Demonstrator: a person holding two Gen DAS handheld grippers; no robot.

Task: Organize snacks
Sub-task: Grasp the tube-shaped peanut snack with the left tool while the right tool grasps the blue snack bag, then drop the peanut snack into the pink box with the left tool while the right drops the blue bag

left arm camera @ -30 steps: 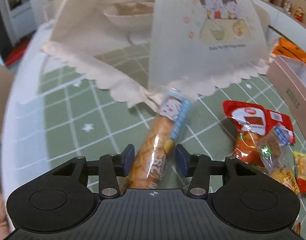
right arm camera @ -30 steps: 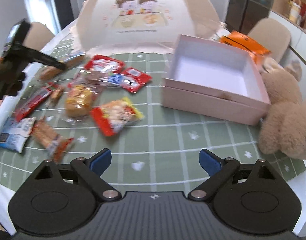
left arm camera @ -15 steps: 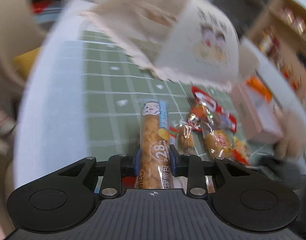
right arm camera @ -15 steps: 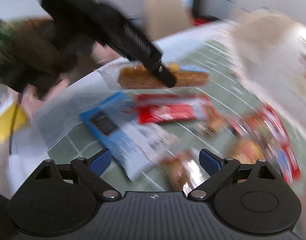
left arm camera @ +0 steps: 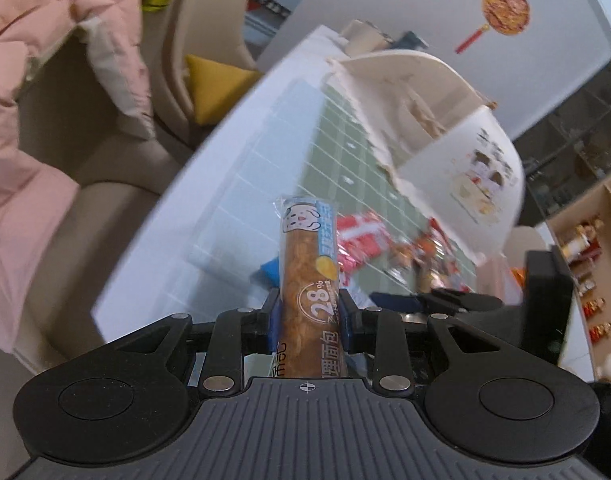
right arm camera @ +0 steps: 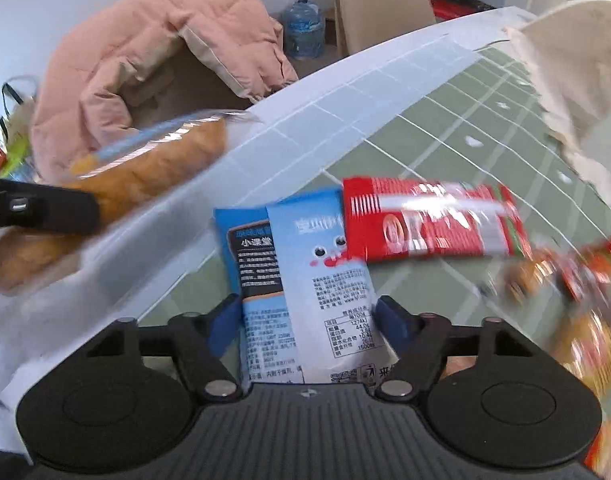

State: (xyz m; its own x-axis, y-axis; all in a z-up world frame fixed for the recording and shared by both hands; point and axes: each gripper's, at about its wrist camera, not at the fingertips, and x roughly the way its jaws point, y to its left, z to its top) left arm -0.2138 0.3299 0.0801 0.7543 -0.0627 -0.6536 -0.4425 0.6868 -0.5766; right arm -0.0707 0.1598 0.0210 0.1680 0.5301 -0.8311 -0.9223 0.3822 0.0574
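Note:
My left gripper (left arm camera: 308, 312) is shut on a long bread stick packet (left arm camera: 308, 264) with a blue strip and holds it up above the table edge. The same packet (right arm camera: 145, 168) shows at the left of the right wrist view, with a left finger (right arm camera: 45, 208) across it. My right gripper (right arm camera: 309, 320) is open, its jaws on either side of a blue and white snack packet (right arm camera: 317, 272) lying on the green checked tablecloth (right arm camera: 445, 136). A red packet (right arm camera: 429, 220) lies just beyond it. Several blurred snacks (right arm camera: 577, 300) lie to the right.
A white mesh food cover (left arm camera: 457, 136) stands on the far part of the table. A beige chair with a pink jacket (right arm camera: 153, 52) is beside the table edge. A water bottle (right arm camera: 305, 24) stands on the floor behind. Shelves (left arm camera: 589, 280) are at the right.
My left gripper closed on the bread stick packet and lifted it off the table towards the table edge. My right gripper swung left and came down around the blue and white packet.

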